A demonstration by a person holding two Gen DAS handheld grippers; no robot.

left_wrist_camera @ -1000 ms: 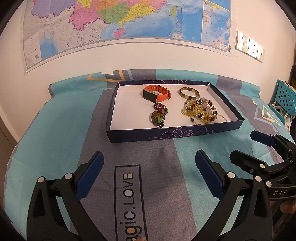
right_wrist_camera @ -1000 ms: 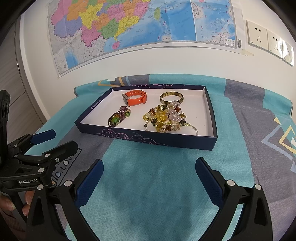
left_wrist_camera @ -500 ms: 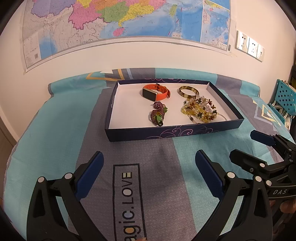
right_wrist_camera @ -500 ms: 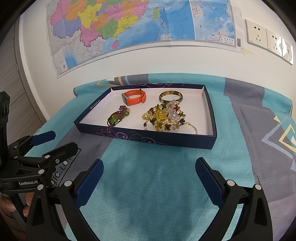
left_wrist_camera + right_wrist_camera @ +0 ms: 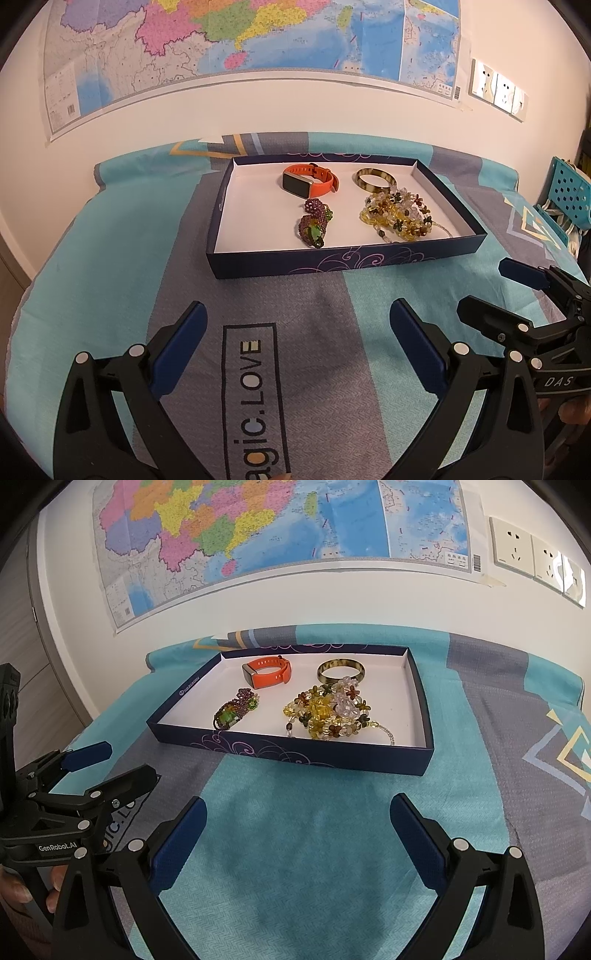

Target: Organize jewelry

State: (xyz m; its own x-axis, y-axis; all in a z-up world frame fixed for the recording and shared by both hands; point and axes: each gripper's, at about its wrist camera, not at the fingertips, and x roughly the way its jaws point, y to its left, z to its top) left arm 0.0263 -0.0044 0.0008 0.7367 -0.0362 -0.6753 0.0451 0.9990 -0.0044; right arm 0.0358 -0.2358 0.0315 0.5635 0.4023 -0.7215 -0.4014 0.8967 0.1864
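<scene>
1. All four pieces of jewelry sit inside the dark blue tray on the cloth-covered desk. The orange watch is at the far side, the amber bangle is to its 3 o'clock, the purple-and-green beaded piece is nearer the front wall, and the tangle of yellow bead strands lies at the right.

2. The scene fits two readings: the pieces have been gathered into the tray, or they are waiting to be taken out and sorted. I won't call it.

3. Biggest risk, to my eye: the bead strands lie heaped, touching the bangle. A pinch there could lift several loops at once or drag the bangle along.

4. A thin pale strand trails toward the tray's front-right corner and could catch on a jaw tip or the wall.

5. The tray looks light and could slide on the cloth if a jaw pushes on its low wall.

6. The left gripper hovers low over the cloth at the tray's 6 o'clock. Its jaws are spread wide and hold nothing.

7. The right gripper hangs just beside it, toward 3 o'clock, aimed at the tray. Its jaws are also wide apart and empty. Fingers show at the left gripper's handle.
</scene>
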